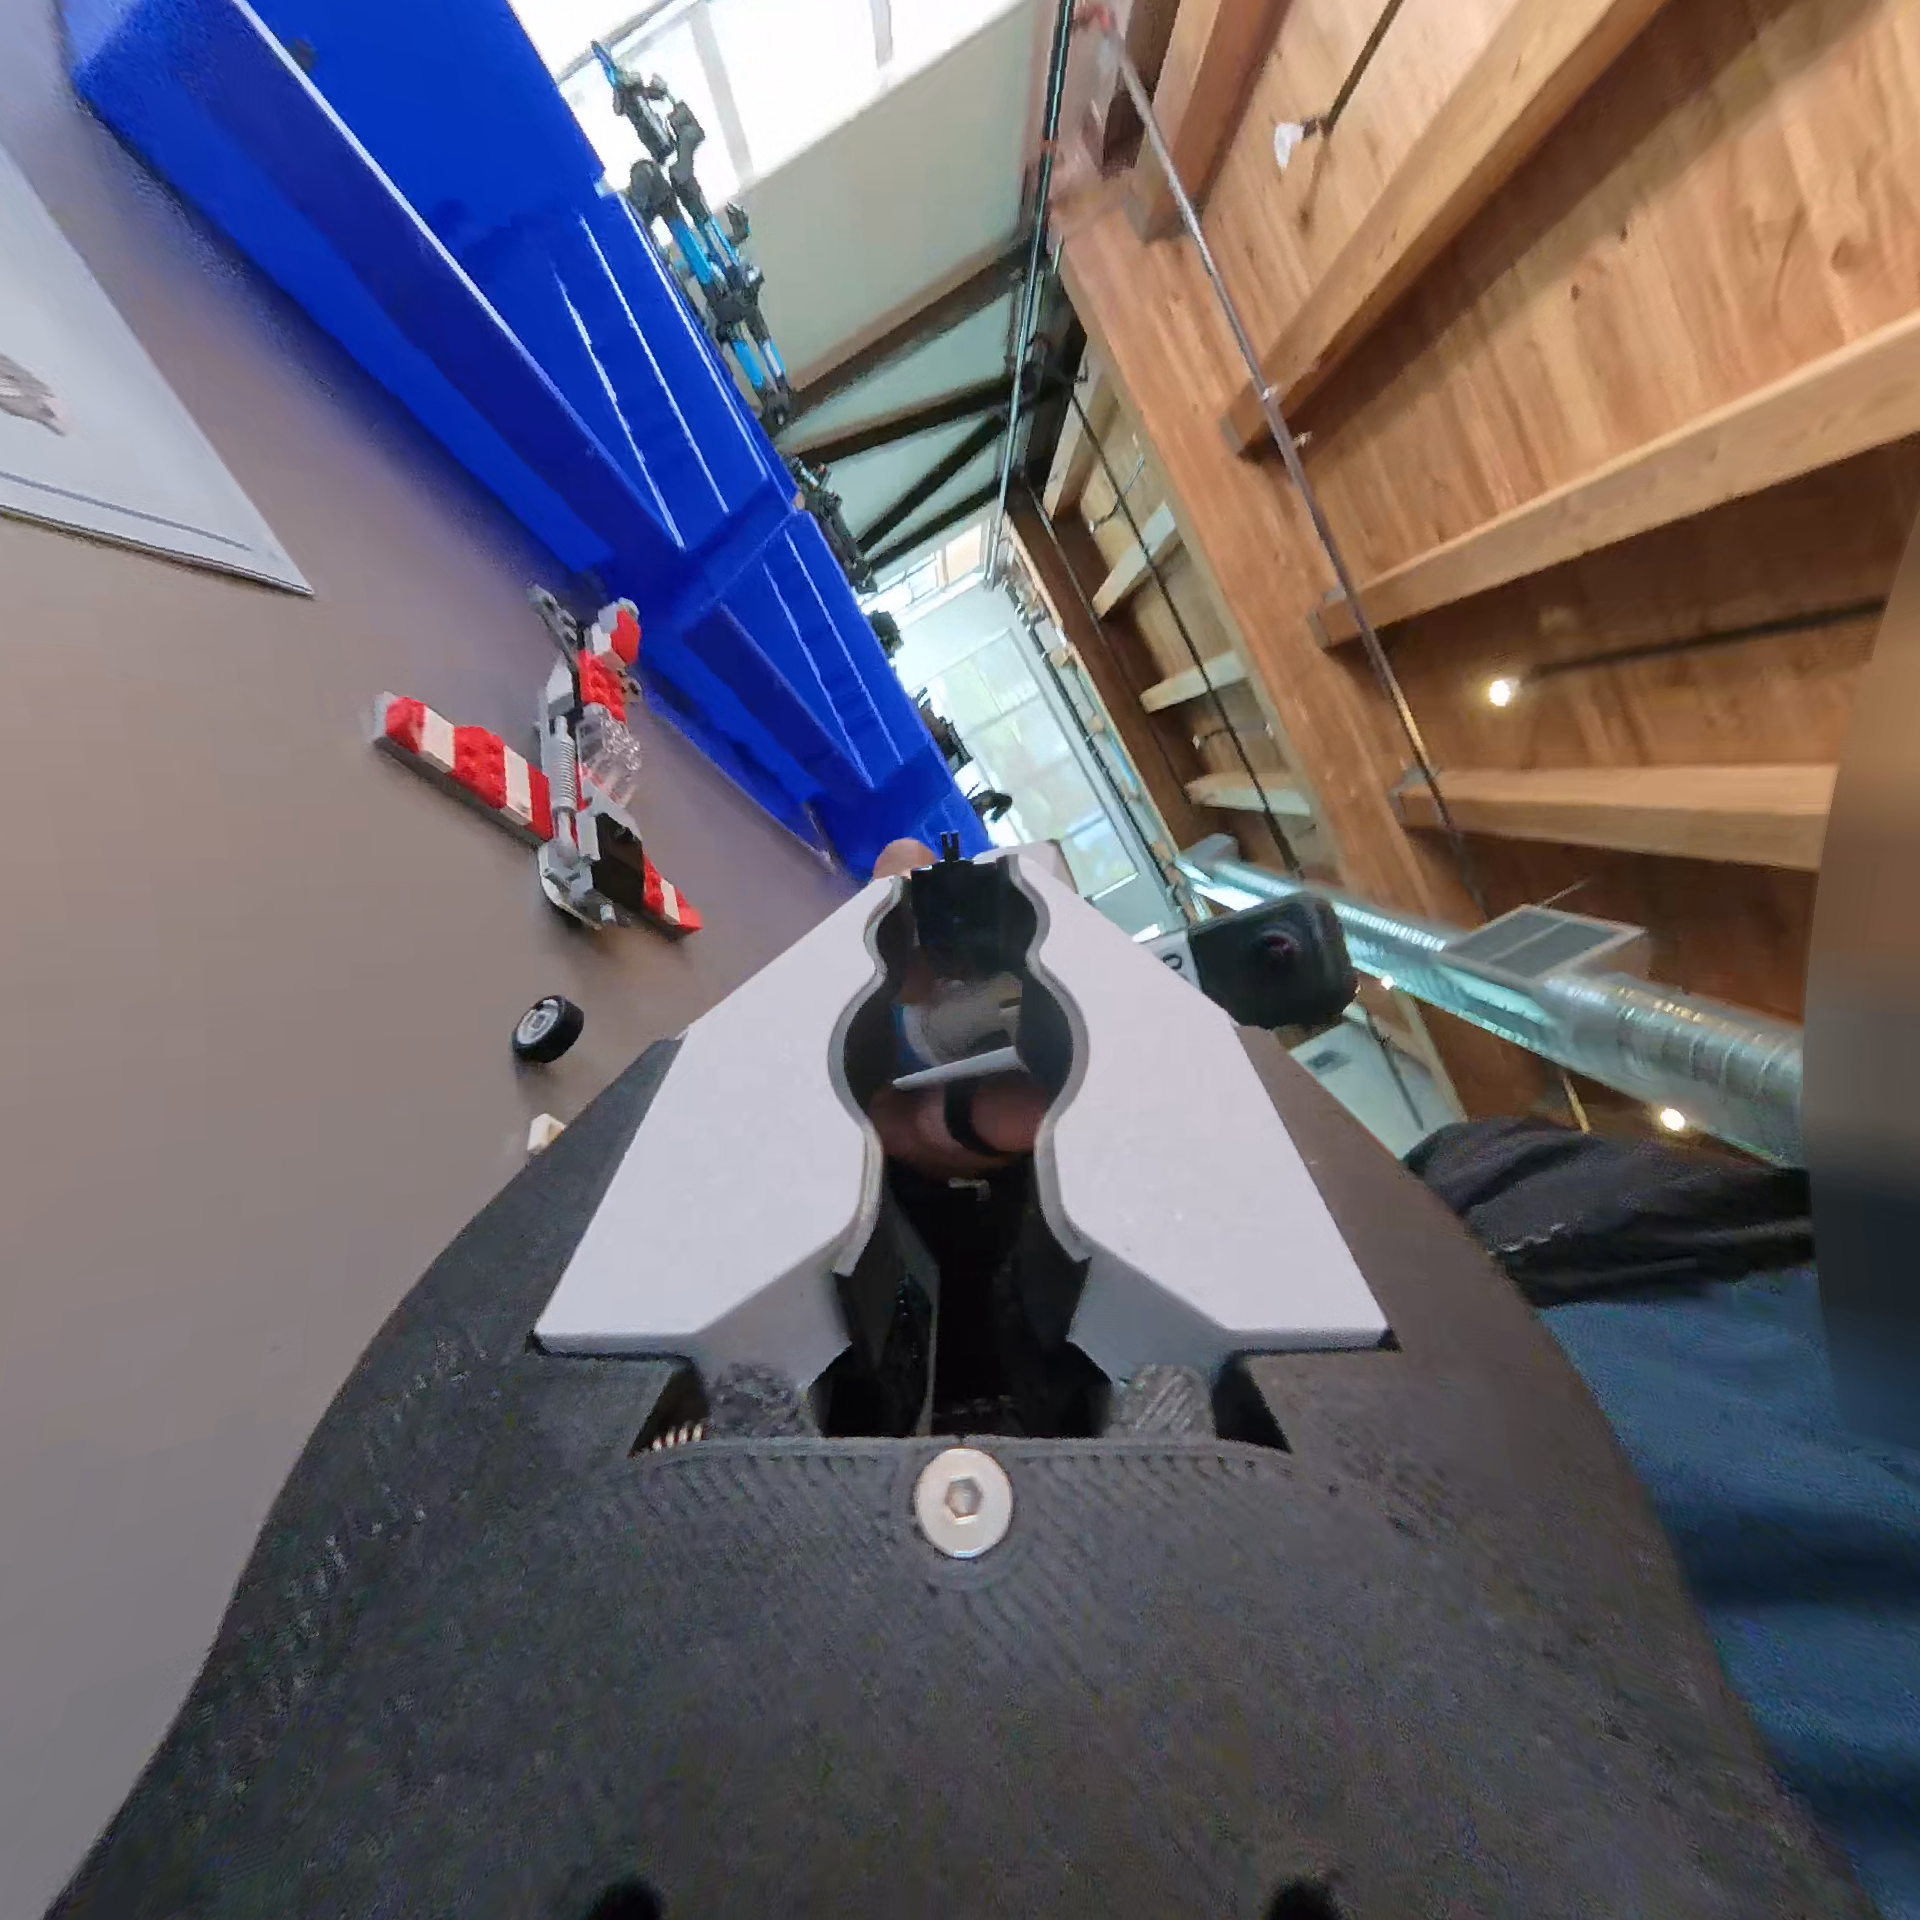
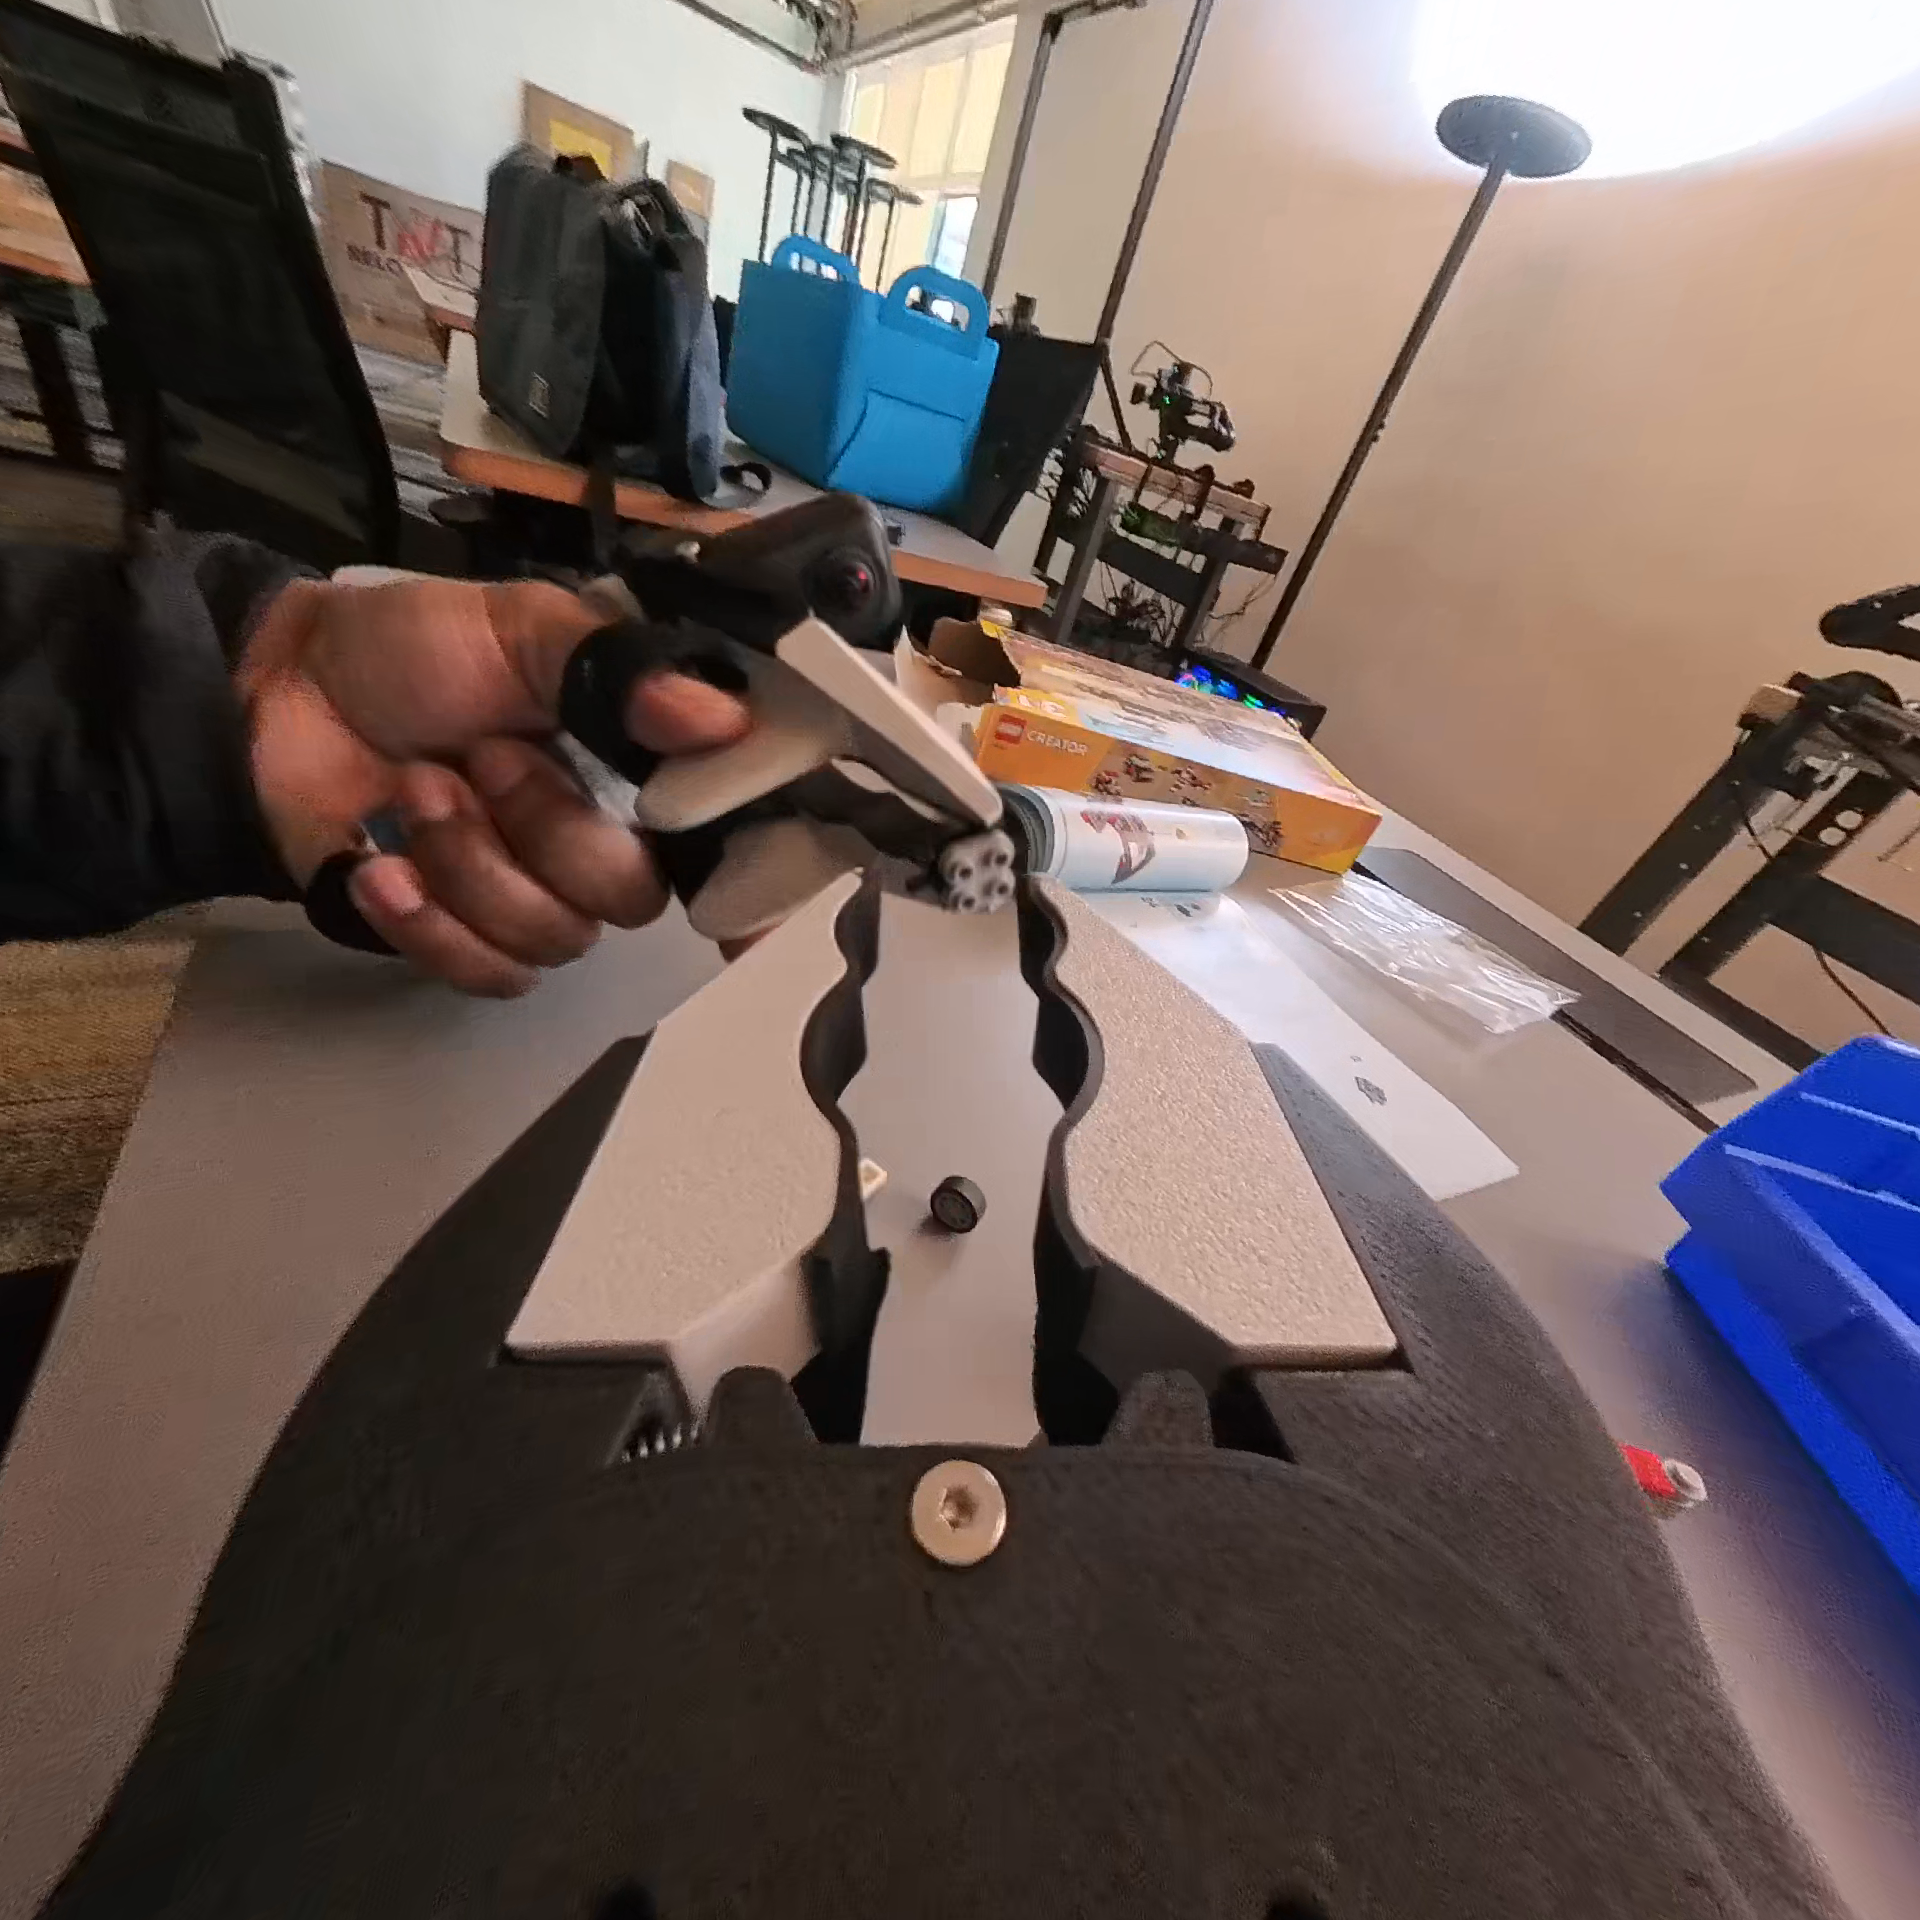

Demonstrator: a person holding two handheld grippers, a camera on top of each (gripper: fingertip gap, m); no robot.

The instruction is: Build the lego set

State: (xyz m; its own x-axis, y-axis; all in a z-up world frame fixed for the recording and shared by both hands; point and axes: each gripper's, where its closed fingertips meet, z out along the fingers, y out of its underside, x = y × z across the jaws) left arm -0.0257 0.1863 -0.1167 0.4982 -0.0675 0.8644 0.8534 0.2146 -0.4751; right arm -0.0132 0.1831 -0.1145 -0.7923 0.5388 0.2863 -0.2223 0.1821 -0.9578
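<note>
My left gripper (image 1: 951, 871) is shut on a small grey Lego piece (image 1: 948, 902) at its tips and holds it in the air above the table. In the right wrist view a hand holds this left gripper (image 2: 961, 847), with the grey studded piece (image 2: 971, 883) in its tips. My right gripper (image 2: 951, 899) is open, with one fingertip on each side of that piece. I cannot tell if they touch it. A red, white and grey Lego plane model (image 1: 582, 769) lies on the grey table.
A black wheel (image 2: 956, 1205) and a small white piece (image 2: 871, 1174) lie on the table below my grippers. Blue bins (image 2: 1818, 1247) stand at the right, with a small red piece (image 2: 1652, 1470) beside them. A Lego box (image 2: 1174, 769), rolled booklet (image 2: 1132, 847), instruction sheet (image 2: 1299, 1039) and plastic bag (image 2: 1423, 956) lie beyond. Both grippers' tips are close together, under 4 cm apart.
</note>
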